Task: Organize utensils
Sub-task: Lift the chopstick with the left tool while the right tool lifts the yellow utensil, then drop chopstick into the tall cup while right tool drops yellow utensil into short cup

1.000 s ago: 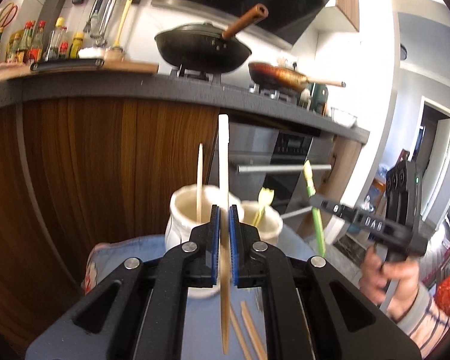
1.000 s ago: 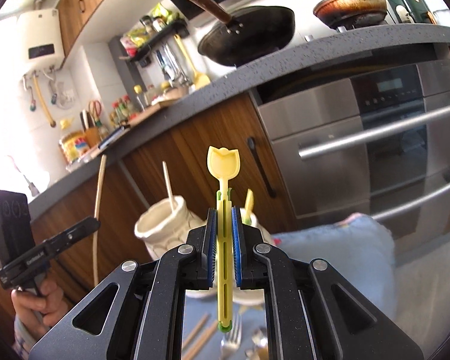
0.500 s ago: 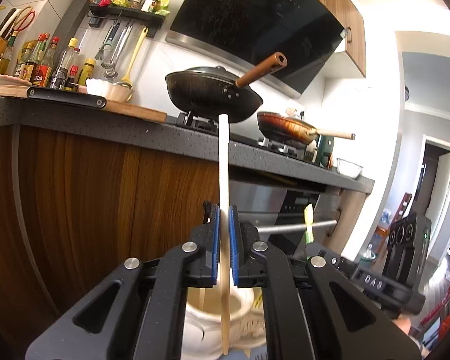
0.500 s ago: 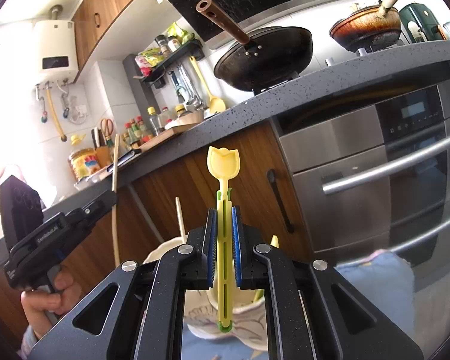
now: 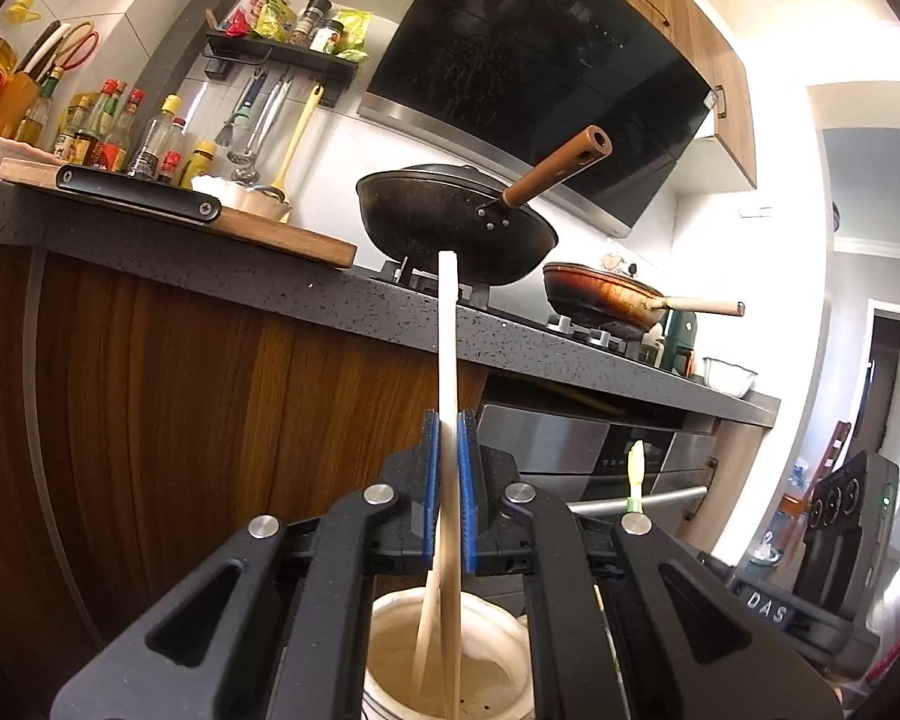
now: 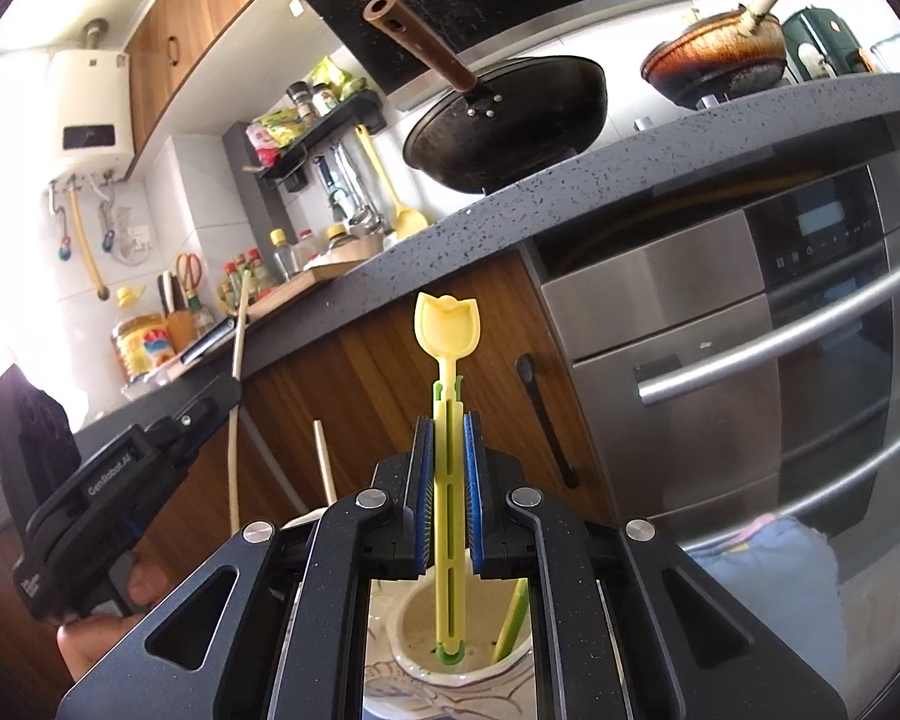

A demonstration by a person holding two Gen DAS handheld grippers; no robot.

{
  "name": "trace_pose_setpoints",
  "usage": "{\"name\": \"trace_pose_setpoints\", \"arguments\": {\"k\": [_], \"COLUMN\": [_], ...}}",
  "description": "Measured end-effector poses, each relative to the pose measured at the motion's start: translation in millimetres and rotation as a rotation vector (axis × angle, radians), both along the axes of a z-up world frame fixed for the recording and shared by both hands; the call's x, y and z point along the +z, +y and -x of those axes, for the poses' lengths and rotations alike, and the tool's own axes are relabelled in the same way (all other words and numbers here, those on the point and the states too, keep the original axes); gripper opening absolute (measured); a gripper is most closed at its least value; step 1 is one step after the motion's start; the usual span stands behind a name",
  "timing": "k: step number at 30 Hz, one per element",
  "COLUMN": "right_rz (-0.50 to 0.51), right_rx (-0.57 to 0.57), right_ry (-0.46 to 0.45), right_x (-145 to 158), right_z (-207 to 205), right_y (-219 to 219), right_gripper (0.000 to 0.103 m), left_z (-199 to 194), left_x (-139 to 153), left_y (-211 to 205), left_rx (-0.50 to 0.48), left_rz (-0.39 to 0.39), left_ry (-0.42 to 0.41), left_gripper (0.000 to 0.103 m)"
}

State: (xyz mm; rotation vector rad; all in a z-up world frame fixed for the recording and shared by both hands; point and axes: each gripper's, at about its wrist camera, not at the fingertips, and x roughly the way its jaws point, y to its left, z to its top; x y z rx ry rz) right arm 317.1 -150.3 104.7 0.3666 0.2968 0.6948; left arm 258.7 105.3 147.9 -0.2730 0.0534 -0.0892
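- Two grippers. Left gripper [image 5: 448, 468] clamped on one pale wooden chopstick [image 5: 447, 348], held near upright, top end sticking well above the blue pads [image 5: 429, 480], lower end down inside a cream ceramic holder [image 5: 384, 654].
- Second chopstick [image 5: 423, 636] already leaning inside that same holder, just beside the gripped one. Count in left view: two chopsticks, one holder.
- Right gripper [image 6: 448, 480] clamped on one yellow tulip-shaped spoon [image 6: 447, 330] with green trim, bowl end up, handle tip hanging just over the mouth of a second cream holder [image 6: 408, 630]; contact with the bottom: cannot tell.
- One green-yellow utensil [image 6: 513, 618] already leaning in that second holder; type not readable.
- Right view also catches the left gripper body [image 6: 120, 480] at far left with its chopstick [image 6: 237, 396], plus the one leaning chopstick [image 6: 324, 456] sticking up beside it.
- Fingers [image 6: 84, 654] of one hand visible under that gripper.
- Left view shows top of the spoon [image 5: 635, 468] at right.
- Behind: one dark counter [image 5: 270, 276], two pans on the stove: black wok [image 5: 450, 222] and brown-crusted pan [image 5: 600, 300].
- One steel oven [image 6: 750, 372] under the counter, one blue cloth [image 6: 774, 576] at lower right.
- One cutting board [image 5: 258, 234] with one black-handled knife [image 5: 138, 195] lying on it.
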Motion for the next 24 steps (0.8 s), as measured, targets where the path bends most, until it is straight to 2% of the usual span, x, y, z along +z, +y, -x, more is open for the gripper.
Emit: {"name": "trace_pose_setpoints", "arguments": {"k": [6, 12, 21, 24], "right_rz": [0.056, 0.064, 0.117, 0.146], "right_rx": [-0.004, -0.001, -0.005, -0.007], "right_ry": [-0.022, -0.015, -0.012, -0.003], "right_x": [-5.6, -8.5, -17.0, -21.1], "right_z": [1.7, -0.3, -0.4, 0.9], "right_y": [13.4, 15.8, 24.6, 26.9], "right_gripper": [0.011, 0.011, 0.011, 0.011], "left_z": [0.2, -6.1, -9.5, -4.8], "left_x": [3.6, 2.6, -20.8, -31.1], "left_y": [-1.8, -1.1, -17.2, -20.9], "left_rx": [0.013, 0.018, 0.033, 0.033], "left_rz": [-0.012, -0.011, -0.106, -0.128], "left_ry": [-0.031, -0.038, 0.012, 0.055], "left_gripper": [0.006, 0.006, 0.006, 0.006]}}
